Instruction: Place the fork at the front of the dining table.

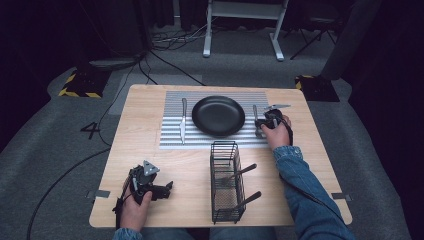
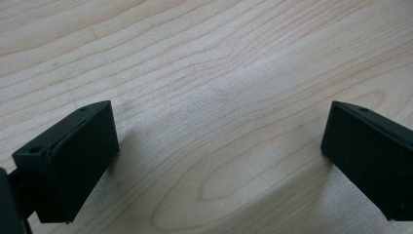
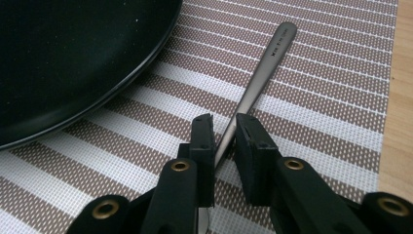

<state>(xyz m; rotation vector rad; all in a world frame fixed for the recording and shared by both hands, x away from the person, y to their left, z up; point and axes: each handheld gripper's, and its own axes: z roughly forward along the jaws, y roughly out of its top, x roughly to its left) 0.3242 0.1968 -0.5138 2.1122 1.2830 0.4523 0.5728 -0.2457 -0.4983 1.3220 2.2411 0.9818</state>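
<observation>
I've got the right gripper (image 3: 224,129) down on the striped placemat (image 3: 316,97), jaws drawn in around the neck of a steel utensil (image 3: 265,63) lying just right of the black plate (image 3: 73,58). It looks like a spoon or fork, though the head is hidden under my jaws. I reckon this is the setting-down step of laying the table. Next I'd ease off and lift clear without nudging it. My left gripper (image 2: 214,161) rests spread wide over bare wooden table (image 2: 204,63), holding nothing, near the wire basket (image 1: 226,182)
</observation>
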